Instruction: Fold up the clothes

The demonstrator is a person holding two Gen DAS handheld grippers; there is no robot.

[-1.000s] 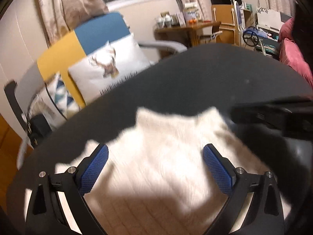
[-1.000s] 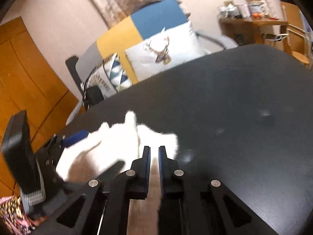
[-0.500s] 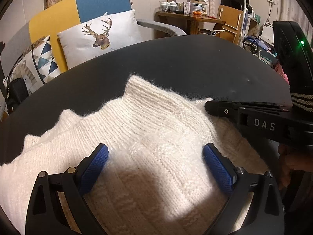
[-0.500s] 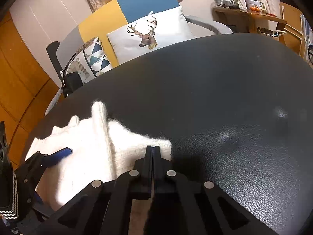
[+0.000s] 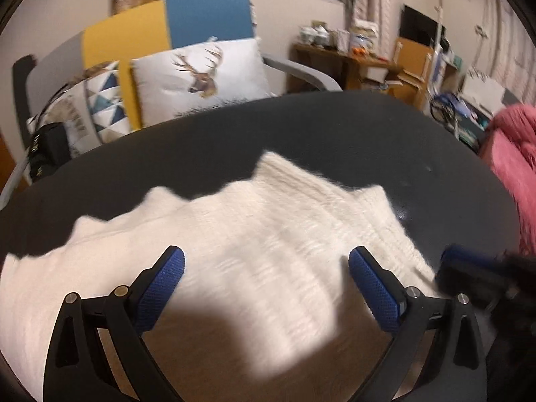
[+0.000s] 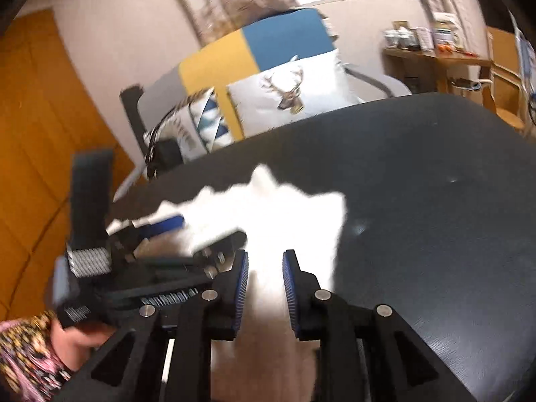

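A white knit sweater (image 5: 268,234) lies spread on the black table (image 5: 335,127). My left gripper (image 5: 266,264) hovers over its near part, blue pads wide open and nothing between them. In the right wrist view my right gripper (image 6: 265,263) hangs over the sweater (image 6: 284,207) near its right edge. Its jaws are opening, and the white knit shows through the gap with neither pad pressing on it. The left gripper (image 6: 204,234) appears at the left of that view, the right gripper (image 5: 469,268) as a blur at the right of the left wrist view.
Behind the table stands an armchair (image 5: 167,23) with a yellow and blue back and a deer cushion (image 5: 201,77). A pink cloth (image 5: 509,160) lies at the table's right end. A hand (image 6: 77,335) in a patterned sleeve holds the left gripper. A wooden desk (image 6: 435,60) stands far right.
My right gripper, shut on the sweater's near right edge half a second ago, now has its jaws parted and sits further back. The left wrist view has rolled and shifted over the sweater.
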